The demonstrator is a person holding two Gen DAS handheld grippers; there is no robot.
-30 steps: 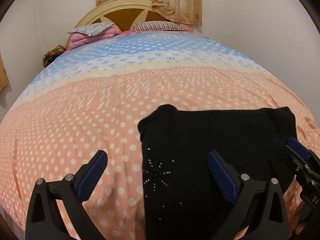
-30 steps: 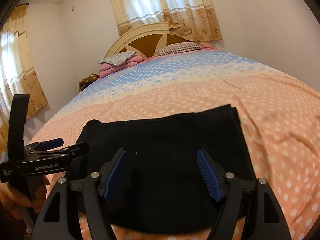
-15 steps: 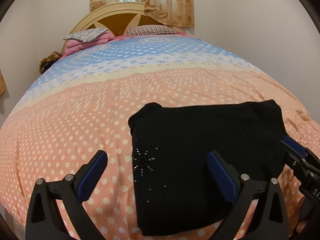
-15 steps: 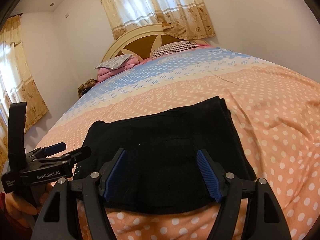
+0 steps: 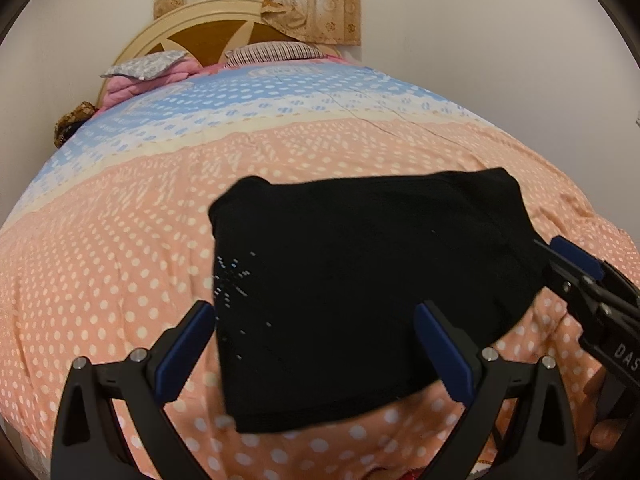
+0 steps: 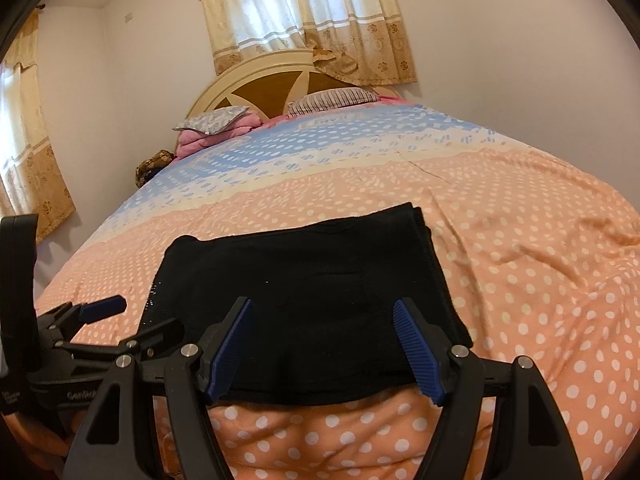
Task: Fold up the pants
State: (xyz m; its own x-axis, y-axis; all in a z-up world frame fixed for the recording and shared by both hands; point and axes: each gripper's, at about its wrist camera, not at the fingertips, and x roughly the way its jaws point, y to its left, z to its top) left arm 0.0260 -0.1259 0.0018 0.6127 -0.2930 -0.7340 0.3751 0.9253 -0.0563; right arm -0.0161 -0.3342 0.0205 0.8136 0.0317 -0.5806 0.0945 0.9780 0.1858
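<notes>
- Black soft knit pants [image 5: 360, 280], folded into a thick flat square, lying just ahead of both claws on the peach bed cover with white dots [image 5: 100, 260].
- Probably put near the close edge of the bed for easy reach.
- Left claw with blue pads [image 5: 316, 354] spread wide apart, holding nothing, hanging over the near left part of the pants.
- Left pad out past the pants' left edge, over bare cover; right pad above the black cloth.
- Right claw with blue pads [image 6: 324, 348] also spread wide, holding nothing, both pads over the near edge of the pants.
- Looks like the fold is done or almost done: edges lined up, no loose leg sticking out.
- Open claws probably mean let go, or ready to pat flat.
- Tiny shiny dots in a star shape [image 5: 232, 276] on the pants, just ahead of the left claw's left pad.
- White letters "DAS" [image 5: 626, 354] on the right claw's side, seen from the left camera; rest cut off.
- Faint letters like "GenRob" [image 6: 82, 394] on the left claw's body, seen from the right camera; rest hidden.
- No tag or writing to read on the pants.
- Far ahead: pillows [image 6: 332, 100] by a cream and brown wooden headboard [image 6: 264, 84].
</notes>
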